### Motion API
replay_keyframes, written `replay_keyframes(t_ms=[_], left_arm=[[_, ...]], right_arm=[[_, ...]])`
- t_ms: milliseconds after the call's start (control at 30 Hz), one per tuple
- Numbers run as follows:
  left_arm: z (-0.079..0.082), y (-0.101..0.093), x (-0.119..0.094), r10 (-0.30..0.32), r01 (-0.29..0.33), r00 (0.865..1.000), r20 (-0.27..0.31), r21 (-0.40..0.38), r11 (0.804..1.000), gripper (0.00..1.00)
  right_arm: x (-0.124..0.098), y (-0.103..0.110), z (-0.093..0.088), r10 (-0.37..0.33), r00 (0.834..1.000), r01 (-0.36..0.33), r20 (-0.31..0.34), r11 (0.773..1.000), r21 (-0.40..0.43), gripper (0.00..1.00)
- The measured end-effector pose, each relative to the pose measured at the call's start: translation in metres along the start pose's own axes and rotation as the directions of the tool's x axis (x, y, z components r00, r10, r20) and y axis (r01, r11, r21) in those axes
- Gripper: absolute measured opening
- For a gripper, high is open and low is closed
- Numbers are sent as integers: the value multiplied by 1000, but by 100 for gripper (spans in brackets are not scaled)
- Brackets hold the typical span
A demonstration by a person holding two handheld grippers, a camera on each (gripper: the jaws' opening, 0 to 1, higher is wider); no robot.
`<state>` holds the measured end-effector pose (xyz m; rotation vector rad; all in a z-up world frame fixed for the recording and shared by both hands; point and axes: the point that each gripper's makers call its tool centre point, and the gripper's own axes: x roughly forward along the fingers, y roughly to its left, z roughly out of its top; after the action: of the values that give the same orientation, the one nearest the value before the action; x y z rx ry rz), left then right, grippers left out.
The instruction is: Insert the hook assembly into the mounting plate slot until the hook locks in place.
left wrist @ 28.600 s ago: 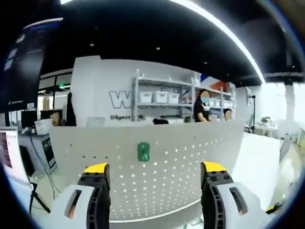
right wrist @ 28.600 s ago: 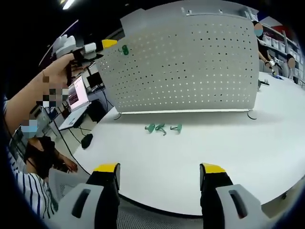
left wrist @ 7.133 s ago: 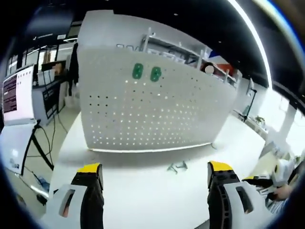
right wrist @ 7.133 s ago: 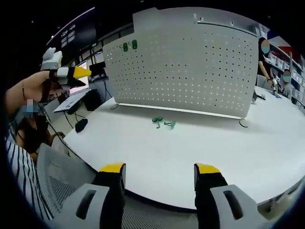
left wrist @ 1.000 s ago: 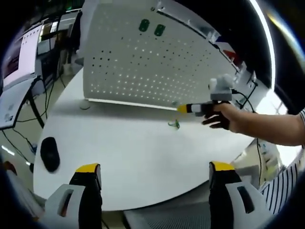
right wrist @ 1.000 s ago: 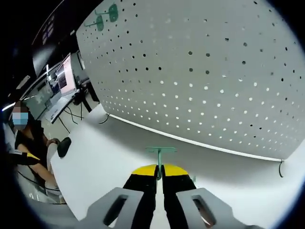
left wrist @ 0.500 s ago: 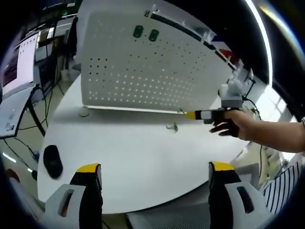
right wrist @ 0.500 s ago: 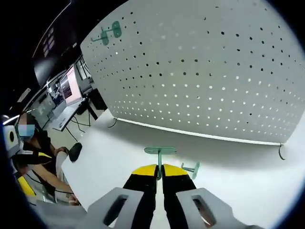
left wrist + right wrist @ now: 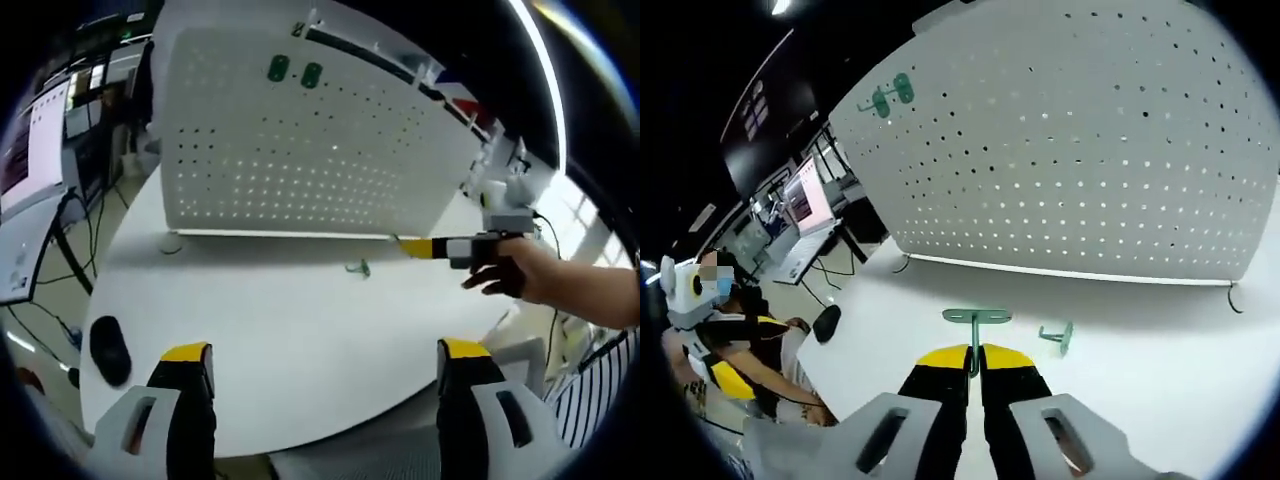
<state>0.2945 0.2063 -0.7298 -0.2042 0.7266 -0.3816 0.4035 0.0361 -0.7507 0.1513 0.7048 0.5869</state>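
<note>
The right gripper is pinching the stem of a green hook between closed jaws, holding it above the white table near the pegboard, while the left gripper is hanging wide apart and empty at the near table edge. Another hook is lying just right of it, and two mounted hooks are sitting far up-left. The hook looks light, stiff and thin, so gripping the stem seems best for keeping it from twisting.

Four green hooks, one pegboard, one mouse.
</note>
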Motion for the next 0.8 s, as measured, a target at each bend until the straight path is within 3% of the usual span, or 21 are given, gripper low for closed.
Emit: replay_keyframes(t_ms=[400, 800], left_arm=[[16, -10, 11, -37, 37, 999, 19, 25, 999, 93], [28, -20, 15, -92, 91, 995, 40, 39, 995, 90]], right_arm=[[-15, 34, -3, 98, 995, -98, -5, 994, 55, 0], [-26, 71, -12, 227, 974, -220, -19, 960, 173, 0]])
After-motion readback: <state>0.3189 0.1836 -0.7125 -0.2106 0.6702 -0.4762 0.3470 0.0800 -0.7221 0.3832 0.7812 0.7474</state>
